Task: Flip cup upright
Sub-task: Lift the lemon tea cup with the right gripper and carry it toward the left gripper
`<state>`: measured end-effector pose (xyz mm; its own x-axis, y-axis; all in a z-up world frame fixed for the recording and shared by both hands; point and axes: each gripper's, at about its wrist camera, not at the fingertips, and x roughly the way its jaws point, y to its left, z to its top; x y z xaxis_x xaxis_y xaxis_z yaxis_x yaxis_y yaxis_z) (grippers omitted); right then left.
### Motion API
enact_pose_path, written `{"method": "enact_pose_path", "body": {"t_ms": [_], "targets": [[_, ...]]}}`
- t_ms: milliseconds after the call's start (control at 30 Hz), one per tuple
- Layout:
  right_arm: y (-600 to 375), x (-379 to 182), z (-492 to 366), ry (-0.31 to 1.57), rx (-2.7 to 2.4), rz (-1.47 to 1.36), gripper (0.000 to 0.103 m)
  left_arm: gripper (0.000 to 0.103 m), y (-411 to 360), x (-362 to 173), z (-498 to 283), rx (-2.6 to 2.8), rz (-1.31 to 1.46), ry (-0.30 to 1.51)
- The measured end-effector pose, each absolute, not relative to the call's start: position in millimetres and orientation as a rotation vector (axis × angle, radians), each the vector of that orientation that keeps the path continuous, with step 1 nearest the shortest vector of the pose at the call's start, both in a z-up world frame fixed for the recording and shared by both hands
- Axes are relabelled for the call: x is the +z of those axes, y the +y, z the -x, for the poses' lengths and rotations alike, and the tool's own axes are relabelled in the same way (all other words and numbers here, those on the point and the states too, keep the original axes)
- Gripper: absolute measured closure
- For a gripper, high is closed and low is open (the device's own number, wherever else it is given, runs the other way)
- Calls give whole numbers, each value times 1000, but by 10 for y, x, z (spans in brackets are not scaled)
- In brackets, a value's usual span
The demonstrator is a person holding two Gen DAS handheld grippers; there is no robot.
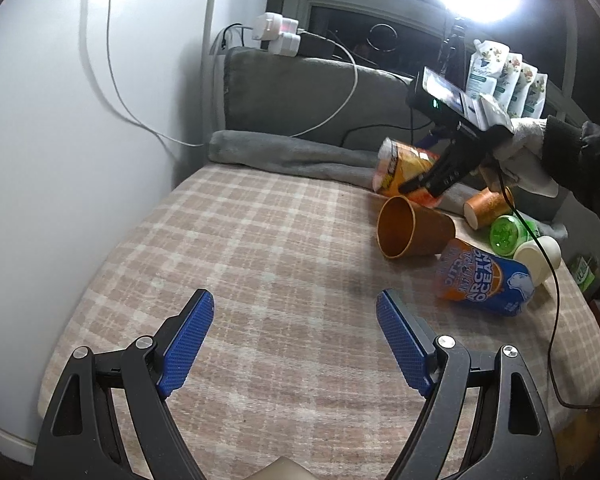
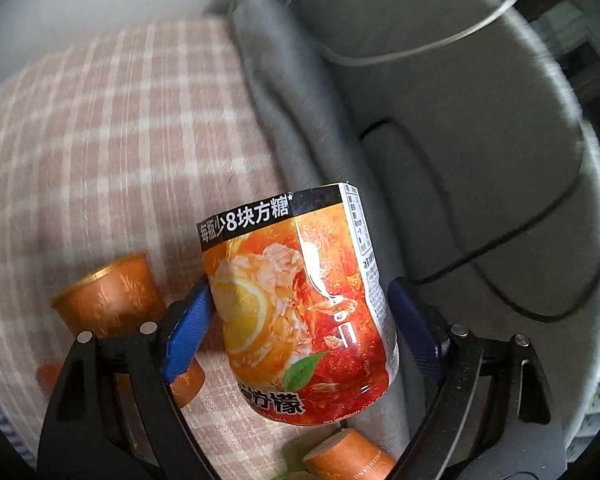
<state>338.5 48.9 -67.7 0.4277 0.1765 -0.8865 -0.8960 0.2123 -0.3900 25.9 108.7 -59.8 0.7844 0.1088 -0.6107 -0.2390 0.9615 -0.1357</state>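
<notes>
Blanket [image 1: 260, 240]: plaid, we saw it covering the whole work surface.
Left gripper [image 1: 295, 336]: jaws apart, holding nothing, over bare plaid.
Right gripper [image 2: 300, 320]: we saw it clamped on the lemon-tea cup [image 2: 300, 304], lifted and tilted near the grey cushion [image 1: 320, 92].
Brown cup [image 1: 414, 232]: on its side, just below.

From the right wrist the plaid blanket [image 2: 100, 128] and grey cushion [image 2: 460, 128] smear into blur, a small orange cup [image 2: 348, 458] is cut by the bottom edge, and the lemon-tea cup [image 2: 300, 304] hides its own base.
</notes>
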Motion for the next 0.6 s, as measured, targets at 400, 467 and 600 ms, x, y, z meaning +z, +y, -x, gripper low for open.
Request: {"method": "enact_pose_path", "body": {"t_ms": [400,467,600], "targets": [[94,-13,-2876,734,814,987,15,20,923,-443,-75,159,191,603],[-36,100,-2724,725,800,973,15,20,873,-410,-23,145,187,592],[-267,219,-2536,729,781,935,15,20,795,-359,67,123,180,575]]}}
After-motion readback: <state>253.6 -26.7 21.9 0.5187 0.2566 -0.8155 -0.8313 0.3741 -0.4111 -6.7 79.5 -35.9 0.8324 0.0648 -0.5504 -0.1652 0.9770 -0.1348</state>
